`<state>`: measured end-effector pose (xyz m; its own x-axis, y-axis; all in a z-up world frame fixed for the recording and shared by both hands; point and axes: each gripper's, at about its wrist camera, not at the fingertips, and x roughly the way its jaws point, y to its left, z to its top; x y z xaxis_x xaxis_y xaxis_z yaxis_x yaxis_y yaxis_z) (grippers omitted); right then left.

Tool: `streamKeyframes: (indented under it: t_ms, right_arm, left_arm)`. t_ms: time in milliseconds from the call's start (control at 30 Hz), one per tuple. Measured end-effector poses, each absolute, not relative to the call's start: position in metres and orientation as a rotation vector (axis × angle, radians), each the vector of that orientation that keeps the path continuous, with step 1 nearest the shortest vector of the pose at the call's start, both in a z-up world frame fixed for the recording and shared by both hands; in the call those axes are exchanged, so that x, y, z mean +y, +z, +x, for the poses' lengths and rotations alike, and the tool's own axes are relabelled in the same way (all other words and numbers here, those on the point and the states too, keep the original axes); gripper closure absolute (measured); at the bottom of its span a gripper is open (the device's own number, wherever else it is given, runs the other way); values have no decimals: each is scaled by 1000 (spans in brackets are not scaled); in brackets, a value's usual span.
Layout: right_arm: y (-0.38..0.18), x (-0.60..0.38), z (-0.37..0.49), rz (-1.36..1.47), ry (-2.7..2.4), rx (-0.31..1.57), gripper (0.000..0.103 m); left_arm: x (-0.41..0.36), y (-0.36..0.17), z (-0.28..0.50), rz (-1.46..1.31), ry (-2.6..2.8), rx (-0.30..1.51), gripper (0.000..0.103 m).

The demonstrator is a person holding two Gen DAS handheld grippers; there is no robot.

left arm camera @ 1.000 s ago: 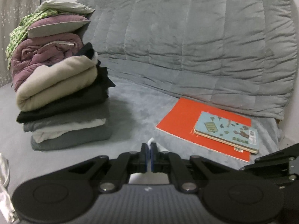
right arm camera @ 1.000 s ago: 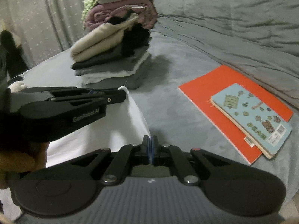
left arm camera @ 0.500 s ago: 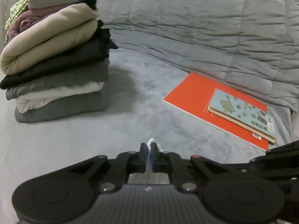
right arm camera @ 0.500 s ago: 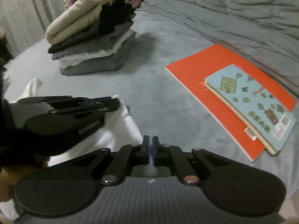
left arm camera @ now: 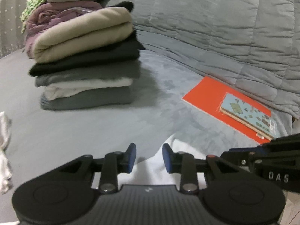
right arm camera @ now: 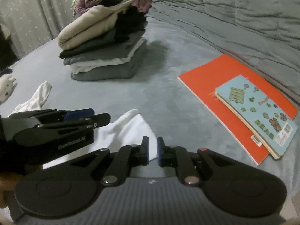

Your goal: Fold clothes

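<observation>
On the near edge of the bed (right arm camera: 168,101), both grippers, left (left arm camera: 149,157) and right (right arm camera: 152,151), have just been opening, jaws slightly apart over a white garment (right arm camera: 131,129) lying released beneath, a fold apparently laid, the next likely calling for a fresh grip.

Grey bed (left arm camera: 93,131) carried a stack of folded clothes (left arm camera: 84,56), a white garment (right arm camera: 131,129) spread near the front, an orange book (right arm camera: 225,78) with a blue picture book (right arm camera: 258,108) atop, and a rumpled quilt (left arm camera: 215,18) behind.
</observation>
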<state>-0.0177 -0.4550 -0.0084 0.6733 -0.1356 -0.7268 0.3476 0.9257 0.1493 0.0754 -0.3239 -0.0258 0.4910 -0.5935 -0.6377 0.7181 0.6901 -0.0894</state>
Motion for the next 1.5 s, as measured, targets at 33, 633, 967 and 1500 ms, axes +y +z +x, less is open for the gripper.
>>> streamKeyframes:
  t_ms: [33,633,967,1500]
  right_arm:
    - [-7,-452,-17,283,-269,788,89]
    - [15,-361,7,194,-85,766,69]
    - [17,-299,23,151,22,785,68]
    - [-2,-213,39,44,184,847,64]
  left_arm:
    - [-318,-25,75,202,-791,692,71]
    - [-212,-14,68,184,-622,697,71]
    - [-139,-10,62,176,-525,716,71]
    - [23,-24,46,120,-282,789,67]
